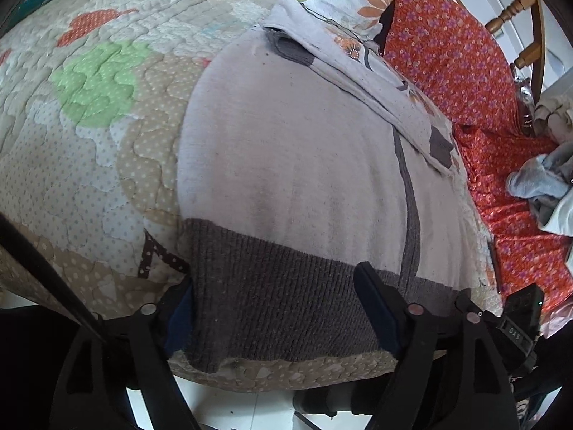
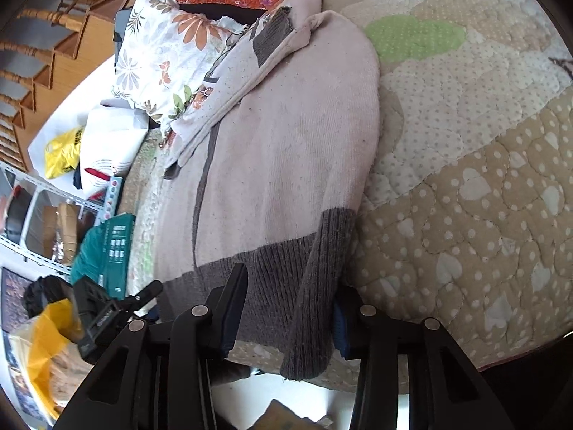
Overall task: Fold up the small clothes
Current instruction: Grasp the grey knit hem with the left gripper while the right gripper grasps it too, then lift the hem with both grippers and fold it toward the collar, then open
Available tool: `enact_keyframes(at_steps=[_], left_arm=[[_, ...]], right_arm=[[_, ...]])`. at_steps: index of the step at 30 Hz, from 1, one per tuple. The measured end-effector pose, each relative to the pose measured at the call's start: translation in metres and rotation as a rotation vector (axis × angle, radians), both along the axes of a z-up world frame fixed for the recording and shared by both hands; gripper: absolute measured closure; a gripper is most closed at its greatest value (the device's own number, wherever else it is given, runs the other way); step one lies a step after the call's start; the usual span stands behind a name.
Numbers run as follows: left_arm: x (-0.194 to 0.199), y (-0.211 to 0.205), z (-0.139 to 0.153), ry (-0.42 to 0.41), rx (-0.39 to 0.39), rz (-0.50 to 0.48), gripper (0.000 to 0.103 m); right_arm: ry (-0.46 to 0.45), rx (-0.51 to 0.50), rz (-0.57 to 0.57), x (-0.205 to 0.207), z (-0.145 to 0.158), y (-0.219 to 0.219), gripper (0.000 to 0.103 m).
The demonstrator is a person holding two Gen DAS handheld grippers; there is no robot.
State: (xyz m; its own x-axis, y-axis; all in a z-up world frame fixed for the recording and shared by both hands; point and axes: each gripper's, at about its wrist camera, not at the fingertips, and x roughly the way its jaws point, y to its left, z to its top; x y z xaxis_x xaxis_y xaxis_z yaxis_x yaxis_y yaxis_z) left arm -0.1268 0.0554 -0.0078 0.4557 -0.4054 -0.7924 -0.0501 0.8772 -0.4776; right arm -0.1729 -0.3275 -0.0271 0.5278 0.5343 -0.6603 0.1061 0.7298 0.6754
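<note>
From the left wrist camera we are looking up the length of a pale pink sweater (image 1: 286,150) lying flat on the quilted bed cover (image 1: 89,125), with its dark grey ribbed hem (image 1: 272,294) nearest to us at the bed's edge. Our left gripper (image 1: 275,308) has its jaws spread wide apart, one finger at each side of the hem, and the knit band sits between them without being pinched. A sleeve is folded across the far upper part of the garment, a thin grey stripe runs down the body, and to the right we see an orange floral cloth (image 1: 465,71), a heap of grey clothes (image 1: 544,186) and a wooden chair (image 1: 519,18) (the other gripper's black body pokes in at the lower right). Over to the right wrist camera: the same sweater (image 2: 286,136) stretches away from us, and a sleeve with a grey ribbed cuff (image 2: 315,304) lies down its right edge, hanging towards the bed's rim. Our right gripper (image 2: 286,308) also has its jaws apart, straddling that cuff and part of the hem; whether the blue pads touch the fabric we cannot tell. To the left we spot a flowered pillow (image 2: 161,53), a teal box (image 2: 111,247) and a yellow bag (image 2: 46,340).
</note>
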Motion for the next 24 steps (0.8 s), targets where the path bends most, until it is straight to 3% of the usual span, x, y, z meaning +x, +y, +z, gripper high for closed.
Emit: enact_keyframes(at_steps=[2, 4, 5, 6, 8, 10, 14, 20, 24], left_arm=[[-0.001, -0.004, 0.001, 0.0, 0.038, -0.013, 0.022], [-0.001, -0.005, 0.002, 0.007, 0.096, -0.011, 0.041], [-0.002, -0.004, 0.002, 0.012, 0.142, 0.0, 0.062], [-0.002, -0.002, 0.003, 0.016, 0.184, 0.013, 0.078], [-0.003, 0.006, 0.005, 0.013, 0.168, 0.026, 0.094], [-0.002, 0.013, 0.008, 0.008, 0.103, 0.031, 0.095], [-0.008, 0.016, 0.03, -0.048, 0.068, 0.042, 0.096], [-0.045, 0.017, 0.072, -0.139, 0.015, 0.003, 0.096], [-0.057, 0.013, 0.071, -0.141, 0.024, -0.014, 0.096]], right_arm=[[-0.001, -0.037, -0.001, -0.001, 0.003, 0.004, 0.059], [-0.004, -0.085, 0.003, -0.001, 0.005, 0.01, 0.059], [-0.004, -0.116, 0.007, -0.001, 0.007, 0.013, 0.059], [-0.002, -0.16, 0.009, -0.001, 0.009, 0.016, 0.066], [0.01, -0.254, 0.011, 0.002, 0.012, 0.022, 0.084], [0.019, -0.265, 0.025, 0.005, 0.014, 0.022, 0.093], [0.018, -0.229, 0.003, 0.004, 0.023, 0.01, 0.095], [-0.061, -0.149, -0.007, -0.031, 0.057, -0.006, 0.095], [-0.077, -0.147, 0.028, -0.057, 0.061, -0.006, 0.095]])
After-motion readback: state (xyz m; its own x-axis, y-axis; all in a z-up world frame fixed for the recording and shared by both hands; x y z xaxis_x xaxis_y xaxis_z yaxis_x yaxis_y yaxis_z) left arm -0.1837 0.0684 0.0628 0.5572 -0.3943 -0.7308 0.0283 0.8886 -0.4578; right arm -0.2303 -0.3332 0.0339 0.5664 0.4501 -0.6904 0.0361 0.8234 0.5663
